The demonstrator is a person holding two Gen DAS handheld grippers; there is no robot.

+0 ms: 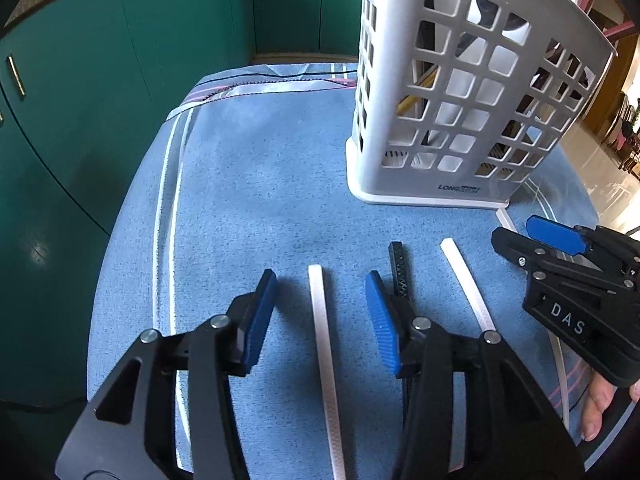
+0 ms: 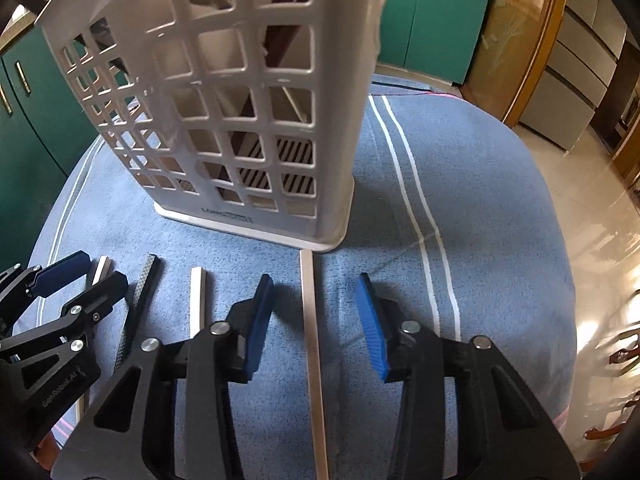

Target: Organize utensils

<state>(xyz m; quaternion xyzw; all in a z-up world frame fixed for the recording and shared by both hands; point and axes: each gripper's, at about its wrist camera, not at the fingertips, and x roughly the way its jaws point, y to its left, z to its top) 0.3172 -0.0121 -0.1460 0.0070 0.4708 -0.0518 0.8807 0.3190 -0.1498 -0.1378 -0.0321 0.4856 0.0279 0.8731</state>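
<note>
Right gripper (image 2: 316,316) straddles a stick (image 2: 314,360) the left wrist view barely shows.

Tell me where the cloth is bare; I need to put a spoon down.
Bare cloth lies left of the basket, toward the green cabinets, and right of it past the white stripes. In front of the basket, four sticks and both grippers crowd it.

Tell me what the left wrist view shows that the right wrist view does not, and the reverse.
Only the left wrist view: a person's fingers under the right tool, and a yellow stick inside the white basket.
Only the right wrist view: grey drawers and a dark brown handle in the basket.
Both: the basket, the blue cloth, the black stick, and both tools open, the left tool included, each over a pale stick.
</note>
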